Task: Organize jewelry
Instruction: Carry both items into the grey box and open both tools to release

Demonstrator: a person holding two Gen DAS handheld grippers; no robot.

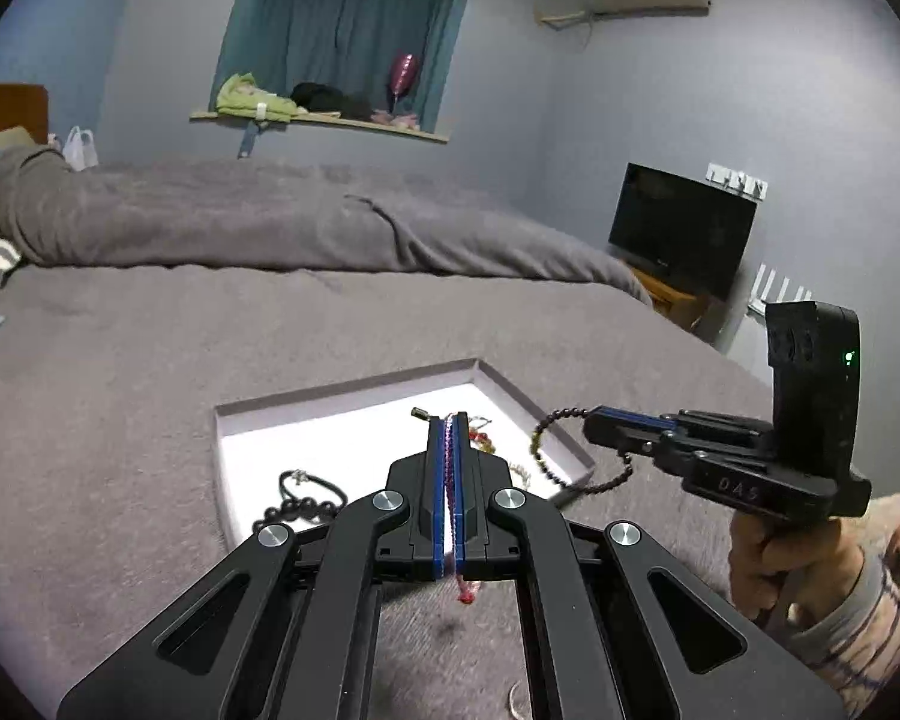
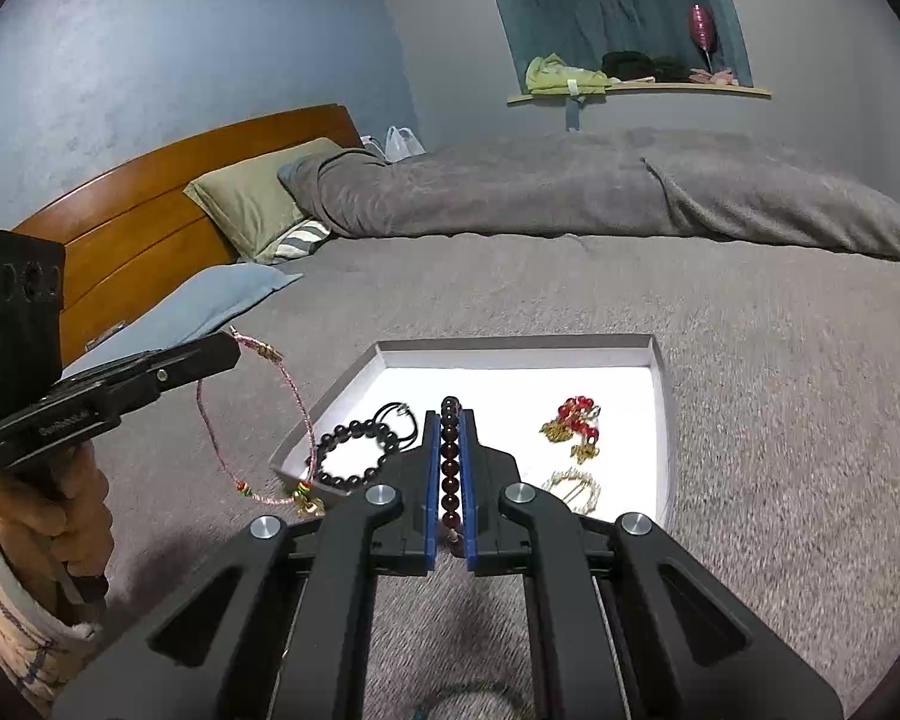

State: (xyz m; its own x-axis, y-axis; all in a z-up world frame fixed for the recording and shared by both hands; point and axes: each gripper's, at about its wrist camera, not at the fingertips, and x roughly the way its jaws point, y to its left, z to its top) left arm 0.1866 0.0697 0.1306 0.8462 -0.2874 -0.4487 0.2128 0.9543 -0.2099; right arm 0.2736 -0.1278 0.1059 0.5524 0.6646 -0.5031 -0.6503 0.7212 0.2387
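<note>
A shallow white-lined tray [image 1: 342,387] [image 2: 663,414] lies on the grey bed. In it are a black bead bracelet [image 2: 354,450] [image 1: 297,510], a black cord piece [image 2: 399,414], red-and-gold jewelry [image 2: 573,423] and a pale gold piece [image 2: 573,489]. My left gripper [image 1: 449,420] [image 2: 231,354] is shut on a pink cord bracelet [image 2: 258,420] [image 1: 448,456], hanging above the bed left of the tray. My right gripper [image 2: 450,414] [image 1: 588,423] is shut on a dark red bead bracelet [image 2: 449,468] [image 1: 549,450], held over the tray's near edge.
The grey blanket [image 1: 150,372] covers the bed, with a rolled duvet [image 2: 570,192] behind. Pillows [image 2: 252,210] and a wooden headboard [image 2: 150,204] are at the left. A TV [image 1: 681,228] stands at the right. Another cord piece [image 2: 468,693] lies under my right gripper.
</note>
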